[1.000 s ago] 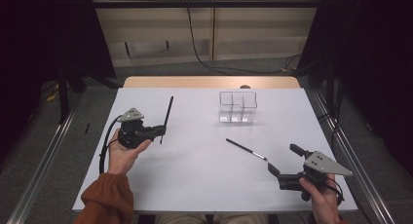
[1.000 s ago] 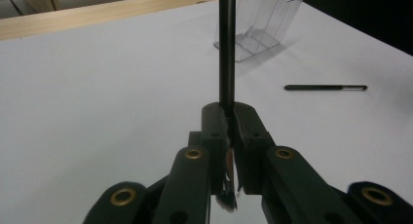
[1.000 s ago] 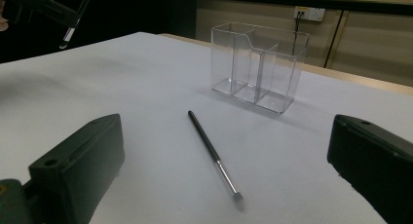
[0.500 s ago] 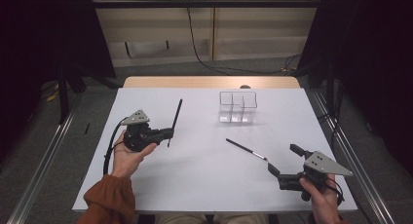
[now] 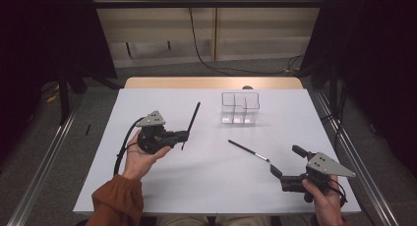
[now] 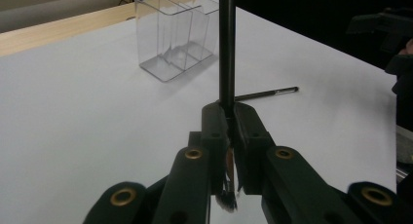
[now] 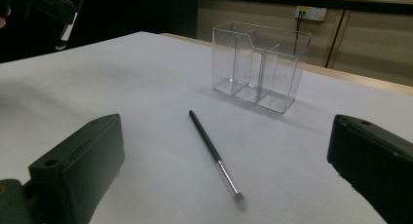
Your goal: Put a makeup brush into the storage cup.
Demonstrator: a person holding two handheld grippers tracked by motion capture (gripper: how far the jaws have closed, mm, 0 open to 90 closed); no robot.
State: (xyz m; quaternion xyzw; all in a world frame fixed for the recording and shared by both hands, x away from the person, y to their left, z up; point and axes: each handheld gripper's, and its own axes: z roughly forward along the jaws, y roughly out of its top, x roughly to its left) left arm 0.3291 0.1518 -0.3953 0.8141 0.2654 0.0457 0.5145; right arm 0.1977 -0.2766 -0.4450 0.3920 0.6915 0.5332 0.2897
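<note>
My left gripper [image 5: 184,135] is shut on a black make-up brush [image 5: 193,119], held off the table at centre left. The brush handle [image 6: 226,48] rises straight from between the jaws [image 6: 229,121], and its bristle end hangs below them. A second black brush [image 5: 248,151] with a silver ferrule lies flat on the white table, between the two grippers. My right gripper [image 5: 285,159] rests at the front right, open with nothing in it. That brush [image 7: 212,151] lies just ahead of its spread jaws [image 7: 227,131]. A clear three-compartment organizer [image 5: 239,108] stands empty beyond it.
The white table top [image 5: 211,186] ends at a wooden strip [image 5: 211,82] at the far edge. The organizer [image 7: 260,68] stands upright near the back centre. Metal rails run along both sides of the table, and dark curtains hang beyond them.
My left gripper has carried its brush to the right, toward the middle of the table. The right gripper and the lying brush have not moved.
</note>
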